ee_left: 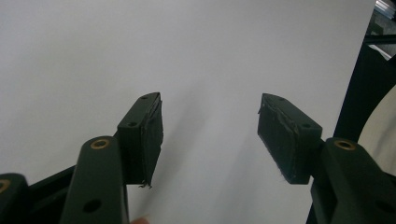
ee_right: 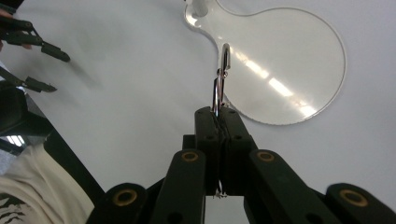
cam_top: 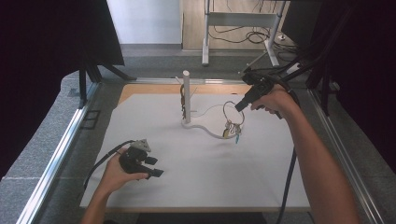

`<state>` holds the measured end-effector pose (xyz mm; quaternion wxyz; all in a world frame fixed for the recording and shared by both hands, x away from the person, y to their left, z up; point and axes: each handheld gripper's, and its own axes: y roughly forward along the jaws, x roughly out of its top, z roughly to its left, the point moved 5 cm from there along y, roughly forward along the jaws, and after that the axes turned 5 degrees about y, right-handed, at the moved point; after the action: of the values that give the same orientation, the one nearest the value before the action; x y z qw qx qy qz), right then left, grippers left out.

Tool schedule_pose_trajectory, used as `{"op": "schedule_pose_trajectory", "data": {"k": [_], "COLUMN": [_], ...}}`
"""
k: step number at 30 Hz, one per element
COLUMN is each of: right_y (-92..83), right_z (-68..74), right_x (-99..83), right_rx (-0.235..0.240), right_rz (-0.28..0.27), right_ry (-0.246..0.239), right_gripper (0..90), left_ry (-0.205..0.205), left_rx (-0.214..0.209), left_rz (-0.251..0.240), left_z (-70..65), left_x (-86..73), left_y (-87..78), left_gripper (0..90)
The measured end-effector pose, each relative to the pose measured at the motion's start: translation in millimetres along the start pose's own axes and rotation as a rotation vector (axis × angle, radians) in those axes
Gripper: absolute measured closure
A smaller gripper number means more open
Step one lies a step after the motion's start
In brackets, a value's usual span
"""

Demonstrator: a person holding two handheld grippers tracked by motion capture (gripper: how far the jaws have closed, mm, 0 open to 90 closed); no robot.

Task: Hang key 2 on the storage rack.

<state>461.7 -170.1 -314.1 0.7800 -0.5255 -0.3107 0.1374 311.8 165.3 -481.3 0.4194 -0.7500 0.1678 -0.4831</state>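
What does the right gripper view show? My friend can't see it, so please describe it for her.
The right gripper has its two black jaws shut on a thin metal ring above a white table. Beyond the ring lies a clear round plate, and the left gripper hangs open at the far left.

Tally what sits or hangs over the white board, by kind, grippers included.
Grippers: 2 (left, right)
White post stands with clear base: 1
Metal key rings: 1
Clusters of small items hanging from the ring: 1
Total: 5
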Motion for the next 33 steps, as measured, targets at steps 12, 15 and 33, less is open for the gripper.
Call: {"op": "schedule_pose_trajectory", "data": {"k": [12, 15, 33], "right_y": [-7.3, -7.0, 7.4], "right_z": [-3.4, -5.3, -12.7], "right_x": [20.5, 24.5, 42.6], "right_rx": [-0.006, -0.004, 0.008], "right_rz": [-0.048, -0.052, -0.059], "right_ry": [0.019, 0.026, 0.049], "right_gripper": [87.4, 87.4, 87.3], "left_ry": [-0.001, 0.0, -0.003], "left_rx": [0.006, 0.005, -0.009], "left_rz": [-0.014, -0.015, -0.039], "left_z": [1.2, 1.2, 1.1], "left_x": [0.2, 0.1, 0.9], "left_y": [-3.5, -3.6, -7.1], "left_gripper": [41.1, 41.1, 41.1]}}
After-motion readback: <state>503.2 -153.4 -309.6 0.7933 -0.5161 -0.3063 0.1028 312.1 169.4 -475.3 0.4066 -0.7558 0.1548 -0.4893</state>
